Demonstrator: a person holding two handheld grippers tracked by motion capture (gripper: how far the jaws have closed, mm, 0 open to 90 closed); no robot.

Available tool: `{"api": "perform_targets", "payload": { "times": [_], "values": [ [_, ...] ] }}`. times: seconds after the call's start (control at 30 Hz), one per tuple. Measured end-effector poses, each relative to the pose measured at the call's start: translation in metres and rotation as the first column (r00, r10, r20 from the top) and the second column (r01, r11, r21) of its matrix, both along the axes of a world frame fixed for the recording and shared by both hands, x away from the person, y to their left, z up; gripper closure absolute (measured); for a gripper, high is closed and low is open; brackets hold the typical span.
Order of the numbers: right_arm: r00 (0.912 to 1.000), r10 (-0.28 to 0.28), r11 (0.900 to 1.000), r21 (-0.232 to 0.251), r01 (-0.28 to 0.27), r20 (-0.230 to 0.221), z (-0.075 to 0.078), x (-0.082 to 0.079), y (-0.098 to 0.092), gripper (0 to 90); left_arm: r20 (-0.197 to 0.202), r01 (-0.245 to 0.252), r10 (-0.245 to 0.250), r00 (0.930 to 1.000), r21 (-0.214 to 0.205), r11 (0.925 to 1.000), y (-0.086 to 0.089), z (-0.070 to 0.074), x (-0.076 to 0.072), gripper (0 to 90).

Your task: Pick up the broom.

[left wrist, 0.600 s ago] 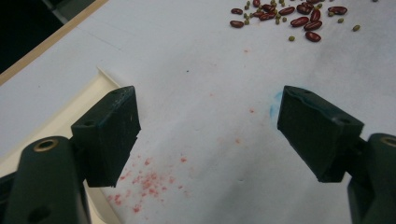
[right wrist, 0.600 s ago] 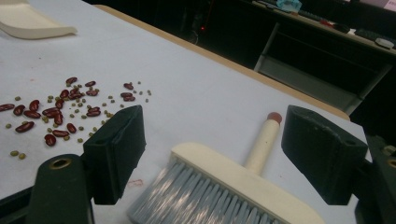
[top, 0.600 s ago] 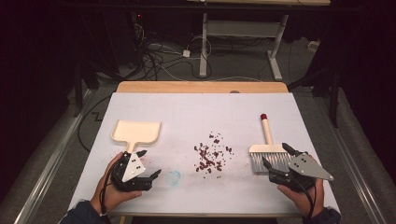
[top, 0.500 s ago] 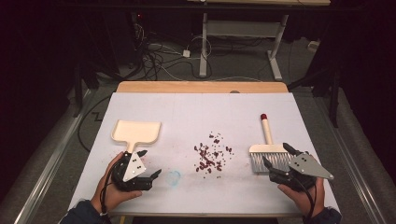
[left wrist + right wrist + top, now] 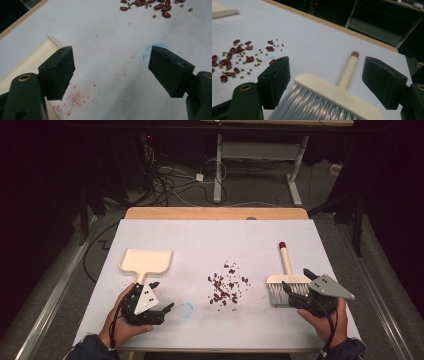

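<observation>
The person's left hand (image 5: 122, 317) comes in from the near edge at about 7 o'clock of the table (image 5: 200, 240), wrapped around the left gripper (image 5: 161, 296), which lies low over the white surface and points toward 2 o'clock; its jaws stand wide with nothing between them. The cream dustpan (image 5: 146, 261) lies just beyond it at 11 o'clock, handle toward the gripper. The right hand (image 5: 325, 320) enters at 5 o'clock and carries the right gripper (image 5: 296, 281), tilted toward 11 o'clock, jaws spread wide on either side of the brush (image 5: 288, 282) without pressing on it. The brush lies flat at about 4 o'clock of the table, its red-tipped handle pointing to 12 o'clock. The scattered beans (image 5: 226, 285) lie between the two grippers, near the table's middle. The left gripper view shows what the high view cannot: faint red specks on the paper under the jaws, a blue smudge (image 5: 149, 51) beside the right-hand jaw, and small green beans (image 5: 155, 16) mixed in with the red ones. The right gripper view shows the brush's grey bristles (image 5: 312, 106) reaching toward the camera between the jaws.
</observation>
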State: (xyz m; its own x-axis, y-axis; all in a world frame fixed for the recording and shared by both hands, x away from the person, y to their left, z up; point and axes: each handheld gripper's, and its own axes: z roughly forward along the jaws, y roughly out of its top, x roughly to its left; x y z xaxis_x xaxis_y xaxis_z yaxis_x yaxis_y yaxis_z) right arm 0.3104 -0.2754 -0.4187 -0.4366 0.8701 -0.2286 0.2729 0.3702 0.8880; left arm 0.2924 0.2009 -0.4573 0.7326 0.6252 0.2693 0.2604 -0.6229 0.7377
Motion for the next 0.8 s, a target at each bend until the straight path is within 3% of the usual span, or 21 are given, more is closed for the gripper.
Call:
{"api": "perform_targets", "payload": {
  "times": [0.07, 0.17, 0.27, 0.3, 0.37, 0.4, 0.47, 0.53, 0.6, 0.67, 0.73, 0.8],
  "values": [
    [0.9999, -0.011, 0.9999, -0.009, 0.011, -0.004, 0.001, 0.010, 0.000, 23.5, -0.003, -0.005, 0.005, 1.0000, -0.003, 1.0000, 0.001, -0.001, 0.000, 20.3],
    [0.9975, -0.052, 0.9986, -0.013, 0.051, -0.048, 0.005, 0.028, -0.001, 25.2, -0.006, -0.010, 0.010, 0.9999, -0.001, 0.9999, 0.002, -0.001, 0.000, 20.3],
    [0.9851, -0.118, 0.9928, -0.032, 0.115, -0.125, 0.009, 0.051, -0.004, 27.8, -0.008, -0.009, 0.009, 0.9999, 0.004, 1.0000, 0.002, -0.002, 0.000, 20.3],
    [0.9768, -0.149, 0.9888, -0.036, 0.145, -0.154, 0.010, 0.060, -0.005, 29.9, -0.009, -0.008, 0.008, 0.9999, 0.004, 1.0000, 0.001, -0.002, 0.000, 20.3],
    [0.9430, -0.200, 0.9798, -0.059, 0.191, -0.266, 0.010, 0.081, -0.007, 28.4, -0.009, -0.006, 0.006, 0.9999, 0.003, 1.0000, 0.000, -0.002, 0.000, 20.3],
    [0.9291, -0.203, 0.9790, -0.045, 0.199, -0.309, 0.008, 0.091, -0.009, 29.2, -0.009, -0.005, 0.005, 0.9999, 0.005, 1.0000, 0.000, -0.002, 0.000, 20.3],
    [0.8785, -0.243, 0.9689, -0.057, 0.241, -0.412, 0.002, 0.111, -0.013, 28.5, -0.016, -0.005, 0.005, 0.9999, 0.003, 1.0000, -0.001, -0.003, 0.001, 20.3],
    [0.8492, -0.261, 0.9607, -0.037, 0.275, -0.459, -0.004, 0.126, -0.018, 31.1, -0.021, -0.006, 0.006, 0.9998, 0.006, 1.0000, 0.000, -0.004, 0.003, 20.3],
    [0.8245, -0.273, 0.9539, -0.028, 0.299, -0.496, -0.012, 0.138, -0.022, 31.3, -0.023, -0.006, 0.006, 0.9997, 0.006, 1.0000, 0.000, -0.004, 0.004, 20.5],
    [0.8009, -0.285, 0.9519, -0.059, 0.301, -0.526, -0.019, 0.147, -0.021, 30.9, -0.025, -0.002, 0.002, 0.9997, 0.009, 1.0000, -0.001, -0.005, 0.003, 20.5],
    [0.7821, -0.284, 0.9516, -0.062, 0.301, -0.555, -0.027, 0.153, -0.020, 32.5, -0.023, 0.000, 0.000, 0.9997, 0.020, 0.9998, -0.002, -0.006, 0.002, 20.5],
    [0.7663, -0.294, 0.9510, -0.096, 0.294, -0.571, -0.032, 0.157, -0.017, 36.0, -0.023, 0.002, -0.002, 0.9997, 0.023, 0.9997, -0.002, -0.006, 0.001, 20.5]
  ]
}}
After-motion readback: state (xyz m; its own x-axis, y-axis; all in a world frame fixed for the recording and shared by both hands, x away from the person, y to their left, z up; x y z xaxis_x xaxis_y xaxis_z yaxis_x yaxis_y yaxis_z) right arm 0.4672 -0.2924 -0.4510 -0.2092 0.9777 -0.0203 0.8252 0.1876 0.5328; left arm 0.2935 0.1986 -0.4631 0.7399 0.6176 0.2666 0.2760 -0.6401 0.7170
